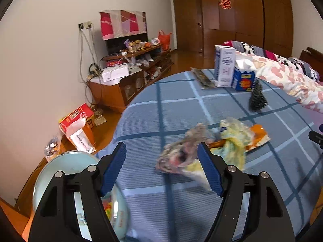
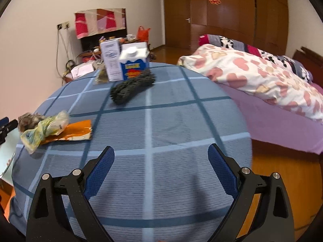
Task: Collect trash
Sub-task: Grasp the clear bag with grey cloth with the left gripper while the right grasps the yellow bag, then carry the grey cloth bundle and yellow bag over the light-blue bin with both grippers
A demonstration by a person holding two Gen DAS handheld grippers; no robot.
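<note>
Front part of the surface (image 2: 161, 121) w/ the blue check cloth lies bare under the right tongs (image 2: 161, 171), so free passage there up to the dark brush-like thing (image 2: 131, 86). Far edge is blocked by two cartons, white box (image 2: 111, 60) and blue-white carton (image 2: 134, 64), standing just beside each other. On left side the crumpled wrappers (image 1: 201, 151) lie betw. the wide-apart left tongs (image 1: 161, 169), and a round bin (image 1: 66, 173) stands close by the surface edge.

Ribbed matt cloth on the checked tablecloth (image 2: 161, 121), crinkly glossy plastic wrappers (image 1: 201, 151), shiny orange foil packet (image 2: 78, 130), glossy wood floor (image 2: 282, 171), textured rubbery pads (image 2: 99, 173).
</note>
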